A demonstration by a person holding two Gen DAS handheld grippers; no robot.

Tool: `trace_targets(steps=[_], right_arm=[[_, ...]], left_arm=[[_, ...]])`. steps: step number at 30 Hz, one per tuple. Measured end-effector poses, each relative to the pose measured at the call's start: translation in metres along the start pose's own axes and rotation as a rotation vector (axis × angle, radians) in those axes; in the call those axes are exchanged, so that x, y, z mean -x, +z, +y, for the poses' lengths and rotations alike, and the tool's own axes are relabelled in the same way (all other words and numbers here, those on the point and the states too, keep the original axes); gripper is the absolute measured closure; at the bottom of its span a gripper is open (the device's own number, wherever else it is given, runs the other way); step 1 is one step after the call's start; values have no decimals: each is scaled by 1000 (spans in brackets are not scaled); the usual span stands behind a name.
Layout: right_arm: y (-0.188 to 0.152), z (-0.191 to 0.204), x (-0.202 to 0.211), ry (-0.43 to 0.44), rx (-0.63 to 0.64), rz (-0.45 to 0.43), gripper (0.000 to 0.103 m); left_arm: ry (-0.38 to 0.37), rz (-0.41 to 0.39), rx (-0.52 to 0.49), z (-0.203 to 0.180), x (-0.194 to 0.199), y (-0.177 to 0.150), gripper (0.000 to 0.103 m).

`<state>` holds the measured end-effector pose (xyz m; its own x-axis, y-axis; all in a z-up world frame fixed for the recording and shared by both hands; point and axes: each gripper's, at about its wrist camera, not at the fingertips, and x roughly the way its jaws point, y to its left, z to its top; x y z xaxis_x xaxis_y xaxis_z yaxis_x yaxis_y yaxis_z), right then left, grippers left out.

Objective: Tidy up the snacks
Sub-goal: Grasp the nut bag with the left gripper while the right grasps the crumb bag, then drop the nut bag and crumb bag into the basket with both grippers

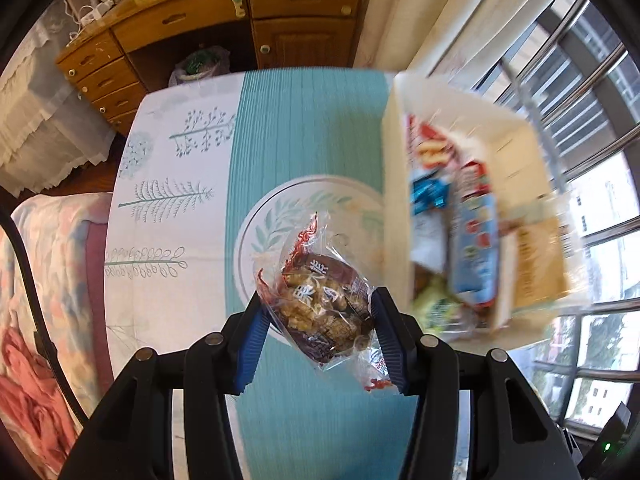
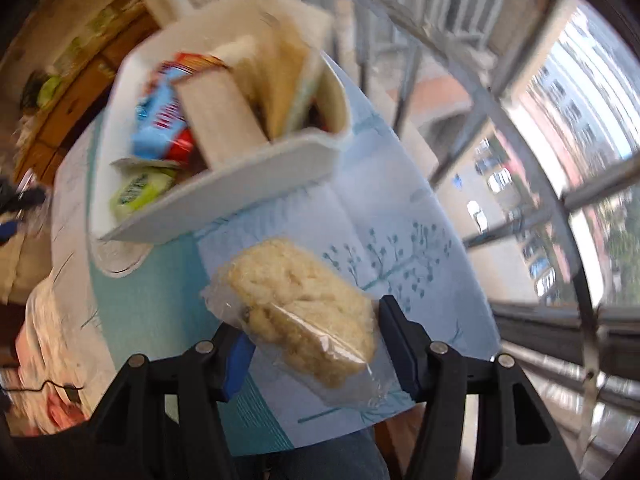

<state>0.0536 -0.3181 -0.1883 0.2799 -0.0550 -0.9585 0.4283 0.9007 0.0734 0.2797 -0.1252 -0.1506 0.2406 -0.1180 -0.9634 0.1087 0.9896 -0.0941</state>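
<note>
My left gripper (image 1: 320,300) is shut on a clear-and-brown packet of nut snack (image 1: 320,280), held above the teal tablecloth (image 1: 304,128). To its right stands a white box (image 1: 396,200) holding several packets, blue, red and green. In the right wrist view my right gripper (image 2: 312,320) is shut on a pale crumbly cake in clear wrap (image 2: 296,292), above the table's light blue corner. The same white box (image 2: 272,168) sits beyond it, with a green packet (image 2: 140,192) at its near end. Both views are blurred by motion.
A round leaf-patterned ring (image 1: 256,232) shows on the cloth under the left gripper. A wooden dresser (image 1: 224,20) stands behind the table, and a floral bedspread (image 1: 48,280) lies to the left. A barred window (image 2: 520,160) runs close along the table's right edge.
</note>
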Motion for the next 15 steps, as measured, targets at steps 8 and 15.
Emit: trace_targets(steps=[8,15], right_arm=[[40,32,44,42,198,-261,44],[86,43,54,118,216,-356,44]], left_arm=[[-46,-76,-42,-35,48,1,53],[-80,-136,-71,-52,63,6,53]])
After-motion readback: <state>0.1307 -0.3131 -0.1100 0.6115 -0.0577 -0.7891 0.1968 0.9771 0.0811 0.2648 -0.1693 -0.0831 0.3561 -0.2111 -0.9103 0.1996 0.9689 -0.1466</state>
